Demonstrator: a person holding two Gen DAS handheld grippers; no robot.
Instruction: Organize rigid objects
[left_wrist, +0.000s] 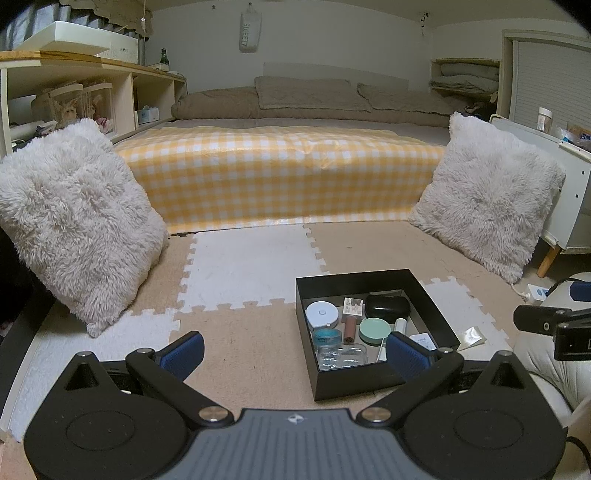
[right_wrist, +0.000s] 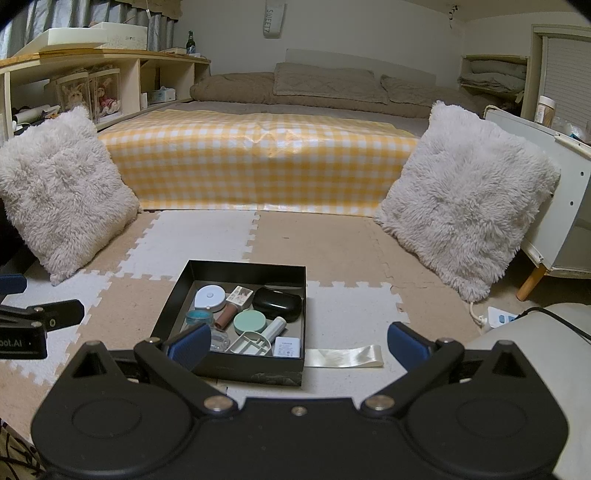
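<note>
The left gripper (left_wrist: 295, 347) and right gripper (right_wrist: 299, 341) hover with jaws wide apart, holding nothing. Just beyond them, on the foam floor mat (right_wrist: 332, 243), the black box (right_wrist: 207, 365) holds a mint compact (right_wrist: 249, 320) and black case (right_wrist: 276, 302).

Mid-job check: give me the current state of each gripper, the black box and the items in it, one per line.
left gripper: open, holding nothing.
right gripper: open, holding nothing.
black box: lidless, on the foam mat.
white round case: closed, lying flat in the box.
green compact: closed, flat.
black case: closed.
brown lipstick: lying on its side.
white charger: flat in the near corner.
</note>
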